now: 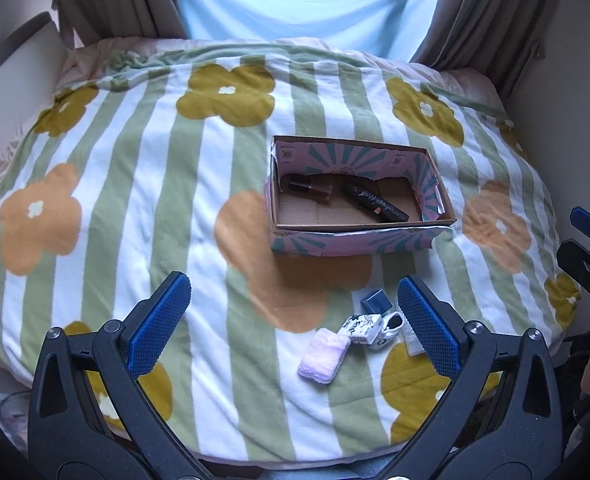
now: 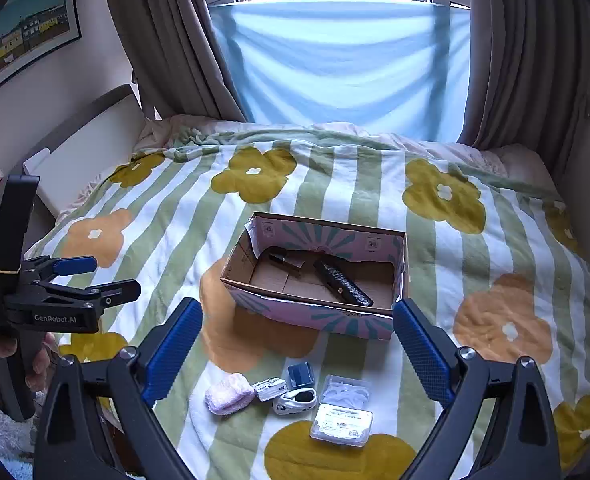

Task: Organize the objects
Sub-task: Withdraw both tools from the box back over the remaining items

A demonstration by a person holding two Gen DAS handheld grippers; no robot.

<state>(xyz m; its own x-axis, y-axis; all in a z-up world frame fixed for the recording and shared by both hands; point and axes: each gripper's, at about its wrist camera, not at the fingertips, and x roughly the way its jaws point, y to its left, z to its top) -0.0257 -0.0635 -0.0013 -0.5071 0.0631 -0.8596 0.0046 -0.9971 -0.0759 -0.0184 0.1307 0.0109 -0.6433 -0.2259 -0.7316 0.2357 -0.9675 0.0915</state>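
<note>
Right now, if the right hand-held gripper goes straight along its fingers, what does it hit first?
Probably the cardboard box: its near wall sits centred ahead of the open right hand-held gripper. The small items on the blanket lie lower, likely under the line. Depth is unclear.

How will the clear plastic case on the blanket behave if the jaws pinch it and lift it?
The clear plastic case looks thin-walled and glossy, so it may flex or slip under a hard pinch. It seems to hold only small white pieces, so it is probably light. It lies flat on the soft blanket, so it should not roll, but pressing down may sink it into the fabric.
</note>
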